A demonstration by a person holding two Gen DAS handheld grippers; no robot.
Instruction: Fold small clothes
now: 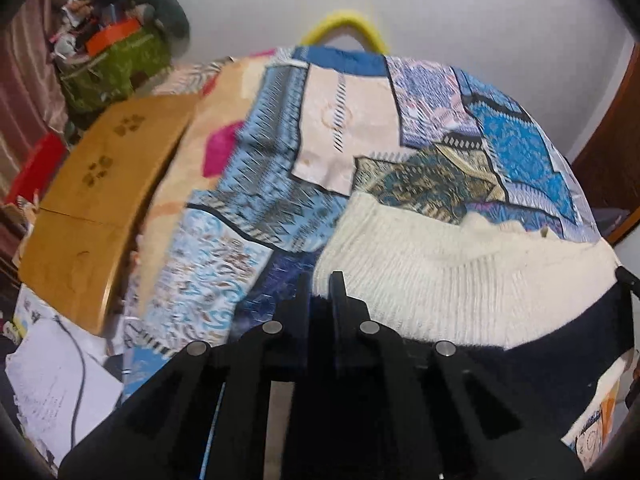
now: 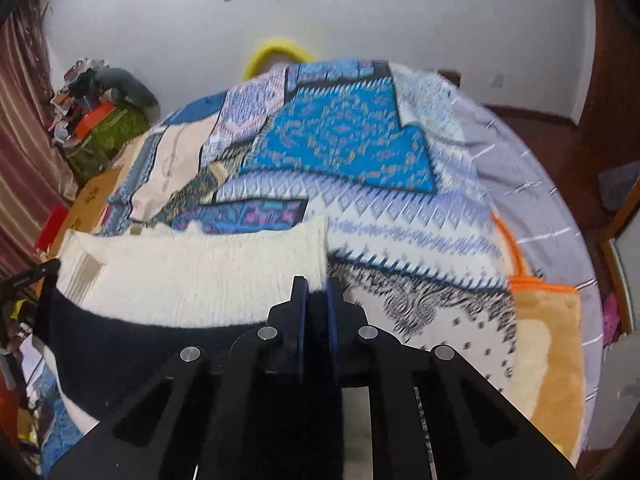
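both of my tongs are pinched down on the near hem of the same small garment, so i judge this to be the start of a fold: the corners are caught and the lift has not begun. my left tongs (image 1: 320, 280) stand with the jaws nearly together, and a bunch of the dark band (image 1: 560, 352) fills the narrow gap between them at the garment's left corner. my right tongs (image 2: 317, 285) are closed just as tight on the same dark edge at the right corner, where the dark cloth meets the cream part. the knitted garment (image 1: 440, 272) lies flat on the bed, dark hem toward me and its cream ribbed body stretching away, resting on the patchwork bedspread (image 1: 256, 184). what the next move calls for, as i judge it, is raising both corners together and level, carrying them away from me over the cream body toward its far edge, and keeping the hem taut between the two grips so the fold line comes out straight. farther off to the left a wooden board (image 1: 100, 200) lies on the bed's side, and beyond it a green bag (image 1: 116, 68) heaped with odds and ends stands against the white wall, with something yellow (image 1: 346, 26) curved just behind the bed's far end.
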